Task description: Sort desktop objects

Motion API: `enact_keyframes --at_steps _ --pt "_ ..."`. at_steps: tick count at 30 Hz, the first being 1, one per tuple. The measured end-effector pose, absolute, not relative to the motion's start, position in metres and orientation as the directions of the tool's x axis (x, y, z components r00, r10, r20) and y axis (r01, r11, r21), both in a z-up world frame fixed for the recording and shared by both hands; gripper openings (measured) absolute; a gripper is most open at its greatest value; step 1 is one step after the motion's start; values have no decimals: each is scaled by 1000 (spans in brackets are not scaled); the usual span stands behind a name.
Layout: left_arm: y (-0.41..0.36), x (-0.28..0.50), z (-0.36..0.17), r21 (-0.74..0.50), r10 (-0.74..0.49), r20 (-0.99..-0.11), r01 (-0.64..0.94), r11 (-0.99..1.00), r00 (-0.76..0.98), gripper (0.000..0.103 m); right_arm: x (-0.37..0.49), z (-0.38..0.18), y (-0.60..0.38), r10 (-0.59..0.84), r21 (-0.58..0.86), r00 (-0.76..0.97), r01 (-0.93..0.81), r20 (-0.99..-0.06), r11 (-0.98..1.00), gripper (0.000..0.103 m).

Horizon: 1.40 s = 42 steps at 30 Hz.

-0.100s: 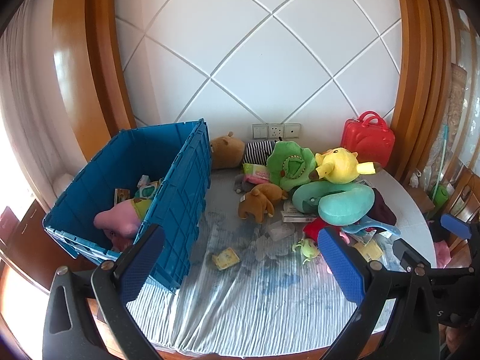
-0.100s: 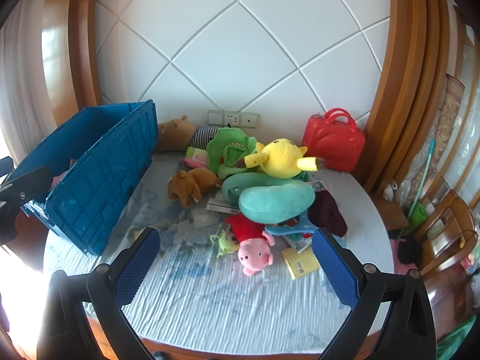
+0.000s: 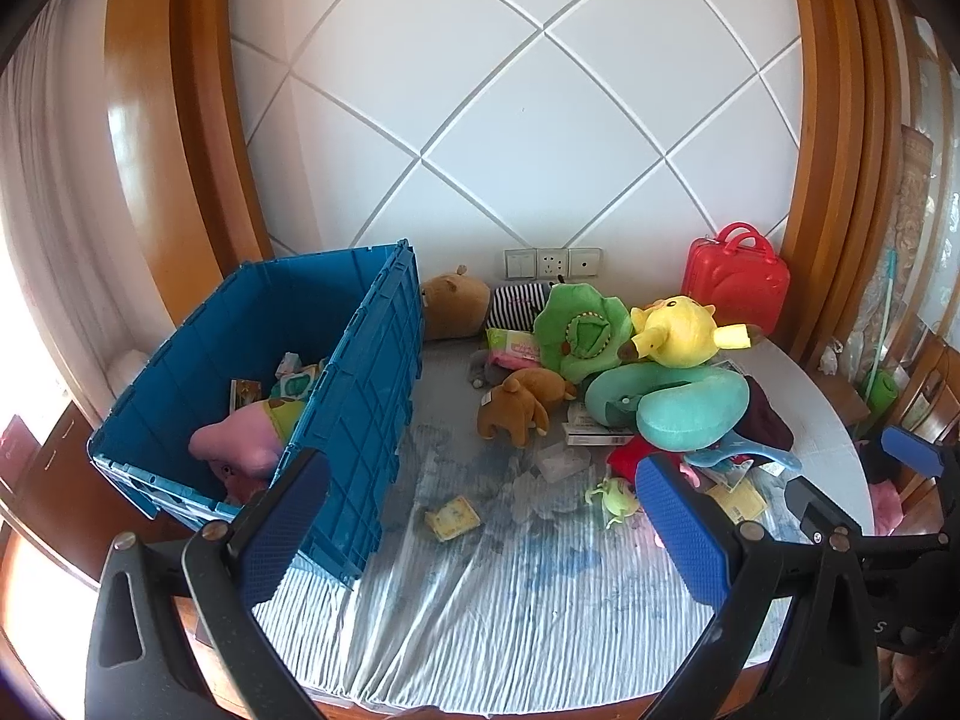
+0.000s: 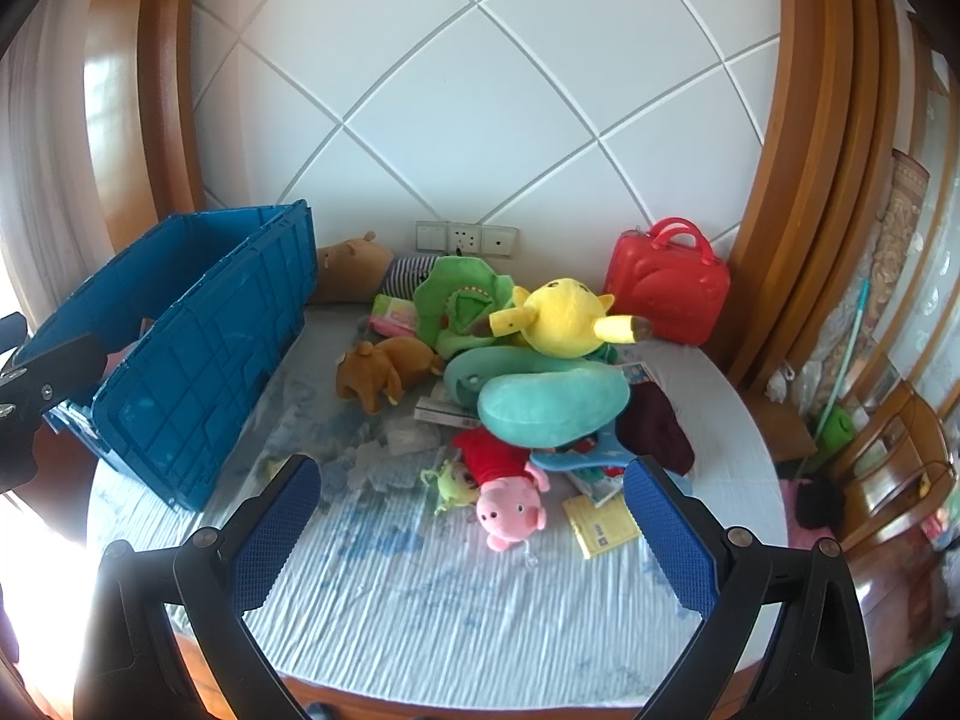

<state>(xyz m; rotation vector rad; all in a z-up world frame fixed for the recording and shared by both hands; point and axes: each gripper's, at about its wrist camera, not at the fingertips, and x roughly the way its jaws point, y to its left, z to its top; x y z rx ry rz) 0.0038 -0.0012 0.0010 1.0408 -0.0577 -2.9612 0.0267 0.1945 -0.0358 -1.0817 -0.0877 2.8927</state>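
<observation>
A blue crate stands at the table's left, also in the right wrist view; it holds a pink plush and small packets. A pile of toys lies mid-table: teal neck pillow, yellow plush, green plush, brown bear, pink pig in red, small green toy. A yellow packet lies alone near the crate. My left gripper is open and empty above the table's front. My right gripper is open and empty, just before the pig.
A red case stands at the back right by the wall. A brown capybara plush and striped toy lie at the back. A yellow booklet lies at the right. The round table has a striped cloth; chairs stand at the right.
</observation>
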Motion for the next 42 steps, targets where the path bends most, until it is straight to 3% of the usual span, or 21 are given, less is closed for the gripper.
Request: enact_keyframes --at_steps 42 --pt "14 30 0 58 -37 -613 1 -998 -790 103 36 -32 199 52 -70 -751 -7 -658 -997 102"
